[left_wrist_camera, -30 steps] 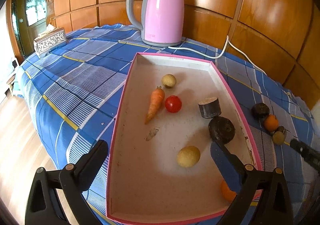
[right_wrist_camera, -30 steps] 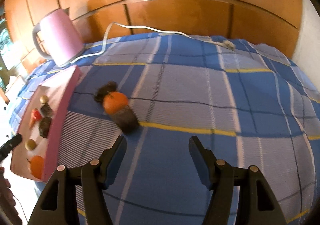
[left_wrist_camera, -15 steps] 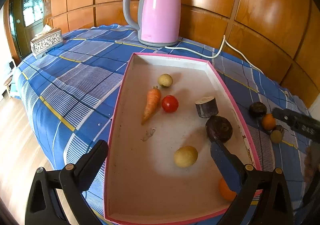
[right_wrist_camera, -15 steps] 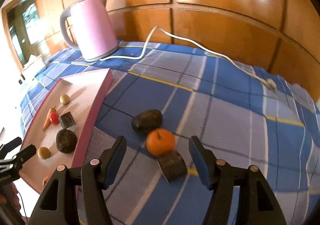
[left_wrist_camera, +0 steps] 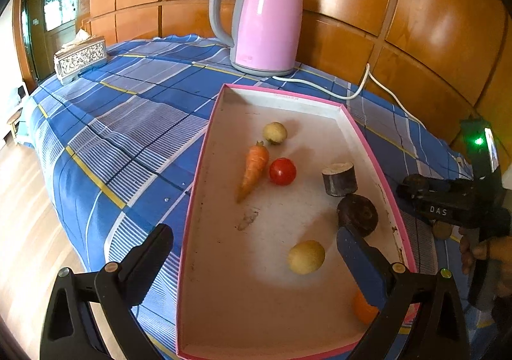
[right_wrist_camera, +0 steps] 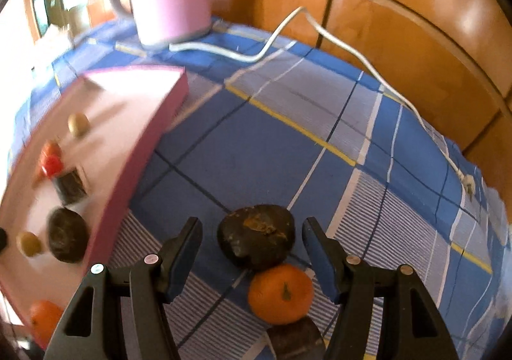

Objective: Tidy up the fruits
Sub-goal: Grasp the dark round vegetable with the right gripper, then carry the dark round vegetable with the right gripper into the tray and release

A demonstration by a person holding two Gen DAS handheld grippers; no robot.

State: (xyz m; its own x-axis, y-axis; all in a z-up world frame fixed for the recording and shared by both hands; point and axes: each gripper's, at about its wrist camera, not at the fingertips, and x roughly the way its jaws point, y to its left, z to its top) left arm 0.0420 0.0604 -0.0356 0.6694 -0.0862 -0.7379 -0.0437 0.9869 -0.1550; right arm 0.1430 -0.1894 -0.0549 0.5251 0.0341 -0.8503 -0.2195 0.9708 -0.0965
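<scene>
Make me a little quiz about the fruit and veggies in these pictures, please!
1. True or false: the carrot lies inside the pink tray.
2. Which thing sits between the open fingers of the right tongs? A) the red tomato B) the dark round fruit C) the kettle
3. Fill the gap: right behind the dark round fruit, touching it on the checked cloth, sits an ______.

Key:
1. True. It lies beside the red tomato.
2. B. The fingers flank it but are not closed on it.
3. Orange.
</scene>
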